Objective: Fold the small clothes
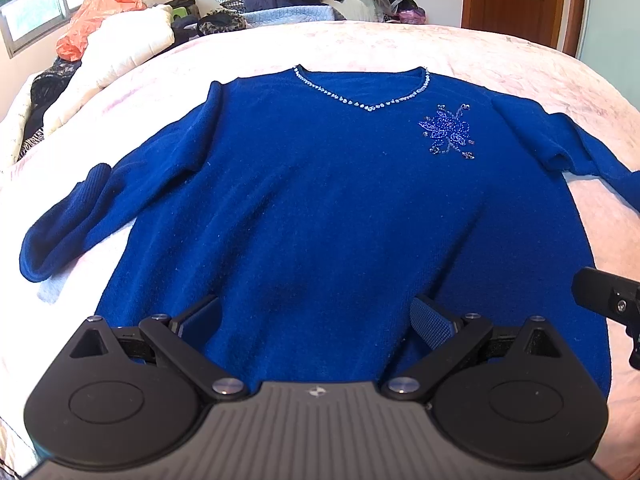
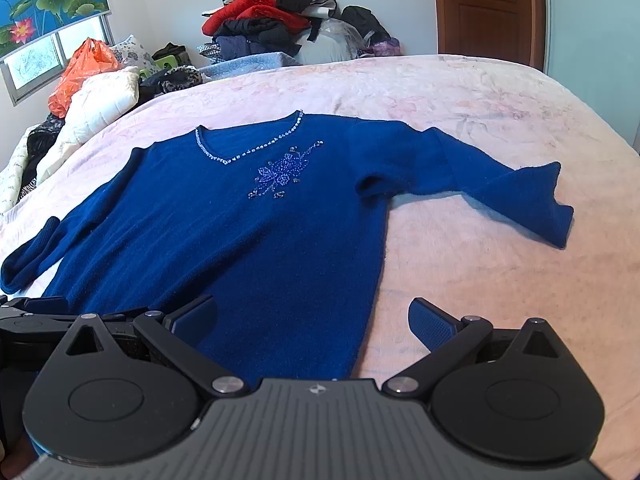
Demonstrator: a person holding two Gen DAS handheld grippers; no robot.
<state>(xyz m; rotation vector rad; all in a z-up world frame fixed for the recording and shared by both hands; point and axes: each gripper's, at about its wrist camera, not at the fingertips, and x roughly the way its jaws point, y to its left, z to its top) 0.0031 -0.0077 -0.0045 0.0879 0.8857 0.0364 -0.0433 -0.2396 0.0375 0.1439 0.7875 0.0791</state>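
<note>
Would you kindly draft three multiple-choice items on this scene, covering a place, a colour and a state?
1. The beaded flower sits: A beside the neckline; B at the hem; C on a cuff.
2. The knitted V-neck sweater is: A red; B blue; C white.
3. Both claws are: A shut on cloth; B open; C out of view.

A: the beaded flower lies just beside the beaded neckline.
B: the knitted V-neck sweater is deep blue.
B: the left claw and right claw show spread fingers holding nothing.
</note>
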